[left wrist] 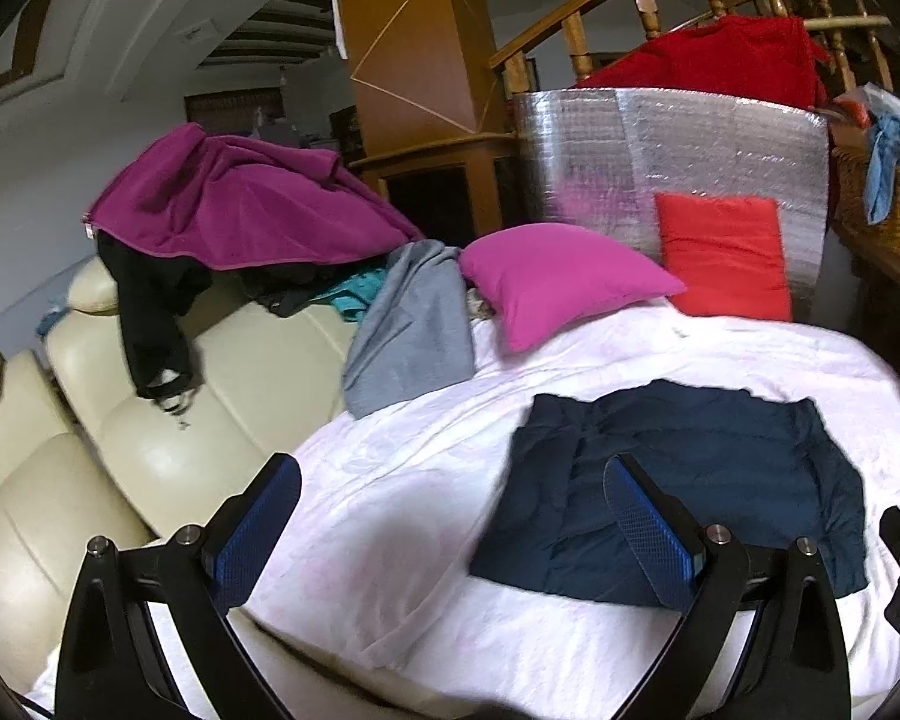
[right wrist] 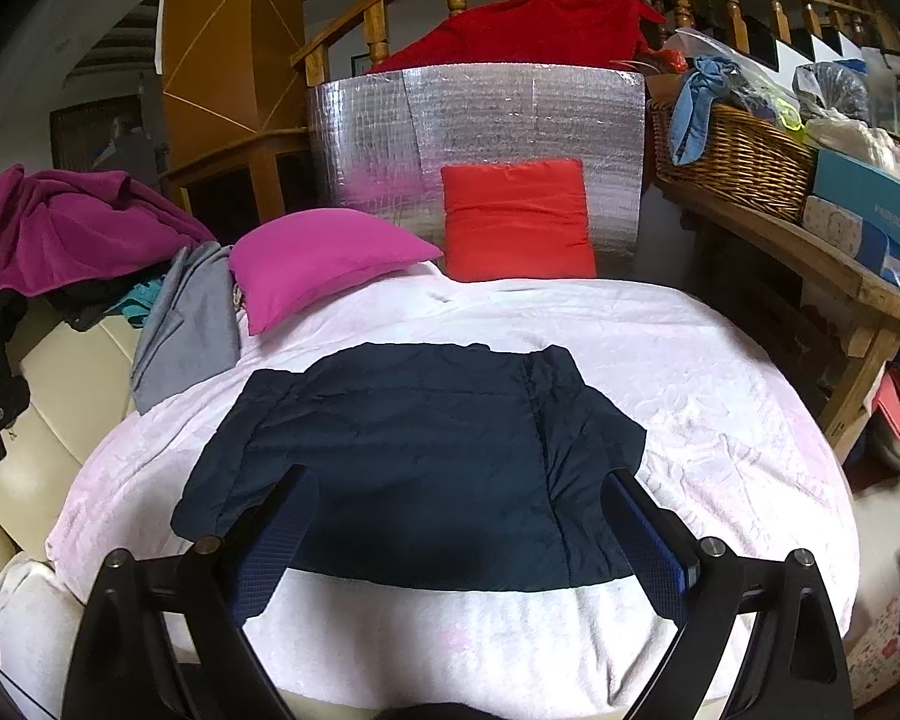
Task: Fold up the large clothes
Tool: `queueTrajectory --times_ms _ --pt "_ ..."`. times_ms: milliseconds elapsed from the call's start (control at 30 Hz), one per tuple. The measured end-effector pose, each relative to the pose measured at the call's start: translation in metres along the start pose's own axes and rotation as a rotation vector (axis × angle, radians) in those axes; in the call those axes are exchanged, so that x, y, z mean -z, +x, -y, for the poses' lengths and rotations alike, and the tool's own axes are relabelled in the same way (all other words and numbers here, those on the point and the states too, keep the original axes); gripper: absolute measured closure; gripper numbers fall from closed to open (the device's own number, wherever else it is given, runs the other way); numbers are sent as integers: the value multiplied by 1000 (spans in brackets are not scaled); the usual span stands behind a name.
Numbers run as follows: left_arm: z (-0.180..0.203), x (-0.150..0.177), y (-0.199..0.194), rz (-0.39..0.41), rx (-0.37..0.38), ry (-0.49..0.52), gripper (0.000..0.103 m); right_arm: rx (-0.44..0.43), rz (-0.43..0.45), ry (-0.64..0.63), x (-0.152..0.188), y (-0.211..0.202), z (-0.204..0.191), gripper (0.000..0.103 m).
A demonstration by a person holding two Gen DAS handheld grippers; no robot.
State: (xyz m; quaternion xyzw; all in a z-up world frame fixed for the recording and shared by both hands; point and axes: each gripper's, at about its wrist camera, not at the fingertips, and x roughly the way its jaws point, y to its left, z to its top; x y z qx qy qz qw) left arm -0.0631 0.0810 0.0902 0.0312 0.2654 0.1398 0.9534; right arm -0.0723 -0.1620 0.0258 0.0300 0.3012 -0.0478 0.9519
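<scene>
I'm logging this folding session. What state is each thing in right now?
Navy garment: lying flat on the white blanket, partly folded.
Left gripper: open, empty.
Right gripper: open, empty, above the garment.
Grey garment: draped, unfolded.
Purple garment: heaped on the sofa.
Pink cushion: lying tilted.
Red cushion: propped upright.

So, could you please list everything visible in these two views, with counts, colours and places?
Navy folded garment: one, centre of the pale pink blanket.
Square cushions: magenta, red, at the far edge.
Grey garment: one, left, draped over the cream leather sofa.
Purple fleece: one, on the sofa back.
Silver foil panel: one, behind the cushions.
Wicker basket: one, right shelf.
Left hand-held gripper, right hand-held gripper: open, black with blue pads.
</scene>
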Motion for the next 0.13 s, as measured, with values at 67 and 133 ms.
queueTrajectory --times_ms 67,133 --pt "-2 -6 17 -31 47 -26 2 18 12 3 -7 7 10 6" --pt "-10 -14 51 -102 88 -64 2 26 23 22 -17 21 29 6"
